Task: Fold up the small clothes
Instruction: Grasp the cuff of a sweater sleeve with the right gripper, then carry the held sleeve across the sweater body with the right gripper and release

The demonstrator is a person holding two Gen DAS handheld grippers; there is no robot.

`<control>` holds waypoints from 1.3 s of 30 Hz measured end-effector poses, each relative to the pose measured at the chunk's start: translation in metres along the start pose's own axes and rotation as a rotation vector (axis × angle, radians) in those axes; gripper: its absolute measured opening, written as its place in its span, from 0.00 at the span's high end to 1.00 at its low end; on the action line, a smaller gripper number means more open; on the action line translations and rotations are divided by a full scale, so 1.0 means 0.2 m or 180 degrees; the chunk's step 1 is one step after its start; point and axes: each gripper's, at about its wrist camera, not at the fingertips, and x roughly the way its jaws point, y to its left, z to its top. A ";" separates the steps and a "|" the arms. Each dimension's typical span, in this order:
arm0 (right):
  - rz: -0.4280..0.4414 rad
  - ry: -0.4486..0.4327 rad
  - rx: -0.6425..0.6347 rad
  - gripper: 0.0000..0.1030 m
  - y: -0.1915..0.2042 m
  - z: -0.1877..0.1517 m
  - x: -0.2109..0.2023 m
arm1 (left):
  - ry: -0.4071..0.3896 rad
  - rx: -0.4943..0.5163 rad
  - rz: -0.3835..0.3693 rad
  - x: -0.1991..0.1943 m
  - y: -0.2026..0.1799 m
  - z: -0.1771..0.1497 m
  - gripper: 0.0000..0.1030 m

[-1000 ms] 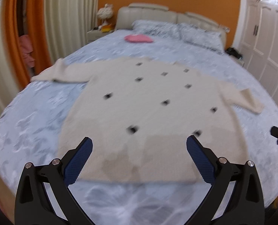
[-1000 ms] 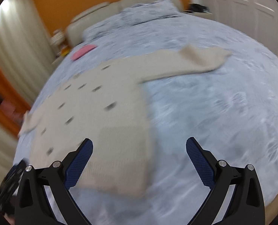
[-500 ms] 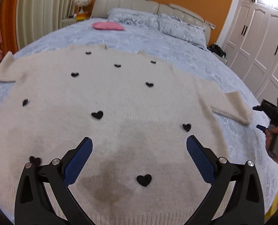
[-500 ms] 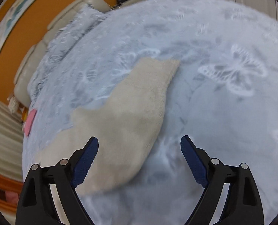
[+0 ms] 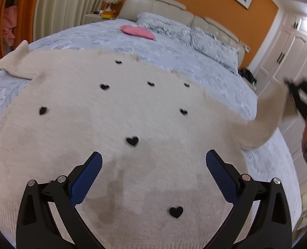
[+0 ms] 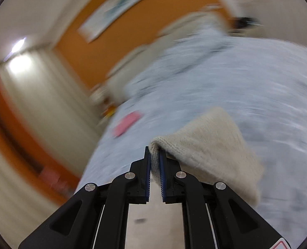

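Note:
A cream knit sweater [image 5: 132,114] with small black hearts lies flat on the blue-grey bedspread [image 5: 195,68]. My left gripper [image 5: 153,172] hovers open over its lower body, with nothing between the blue pads. In the right wrist view my right gripper [image 6: 154,153] is closing its jaws, and the pads pinch the cuff of the right sleeve [image 6: 205,141]. Seen from the left wrist, that sleeve [image 5: 265,120] is raised off the bed and hangs from the right gripper [image 5: 298,99] at the far right. The other sleeve [image 5: 14,62] lies bunched at the far left.
A pink folded item [image 5: 137,32] lies near the patterned pillows [image 5: 195,39] at the headboard. White wardrobe doors [image 5: 294,47] stand to the right of the bed, curtains to the left. The right wrist view is heavily blurred.
The right gripper went from wide open above the sleeve end to pinched on its cuff and lifted it. The left gripper moved forward over the sweater, staying open.

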 end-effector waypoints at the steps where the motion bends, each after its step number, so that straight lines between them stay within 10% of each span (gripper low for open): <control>1: 0.0111 0.0113 -0.0165 0.92 0.16 -0.03 0.09 | -0.0027 -0.0025 0.0000 -0.01 0.01 0.01 0.05; 9: 0.0254 0.1378 -0.1209 0.75 0.93 -0.68 0.91 | -0.0178 -0.0592 0.0029 -0.06 0.26 0.13 0.05; 12: 0.0214 0.1347 -0.1357 0.72 0.97 -0.77 0.84 | -0.0133 -0.0819 0.0052 -0.05 0.39 0.17 0.05; 16: -0.0368 0.0844 -0.1192 0.33 0.70 -0.70 0.47 | -0.0185 -0.1020 0.0018 -0.06 0.50 0.22 0.05; 22: -0.1432 0.0802 -0.0561 0.32 0.04 -0.75 0.08 | -0.0204 -0.1443 -0.0328 0.04 0.63 0.32 0.05; 26: -0.1386 0.0956 -0.0364 0.32 -0.17 -0.80 0.10 | -0.0055 -0.1596 -0.0662 0.33 0.59 0.54 0.05; 28: -0.1365 0.0984 -0.0452 0.32 -0.18 -0.83 0.19 | 0.0243 -0.1382 -0.0389 0.60 0.54 0.66 0.05; 30: -0.1302 0.1036 -0.0465 0.32 -0.21 -0.84 0.25 | 0.0395 -0.1221 -0.0169 0.77 0.50 0.71 0.10; 33: -0.1188 0.1055 -0.0497 0.32 -0.22 -0.83 0.33 | 0.0400 -0.1097 -0.0304 0.92 0.45 0.74 0.50; 34: -0.1142 0.1062 -0.0510 0.43 -0.21 -0.83 0.34 | 0.0428 -0.1077 -0.0362 0.97 0.44 0.74 0.74; 35: -0.1021 0.1053 -0.0523 0.77 -0.20 -0.81 0.36 | 0.0434 -0.1092 -0.0346 0.98 0.44 0.74 0.91; 39: -0.0910 0.0687 -0.0551 0.80 -0.15 -0.73 0.26 | 0.0097 -0.1340 -0.0357 0.86 0.55 0.71 0.94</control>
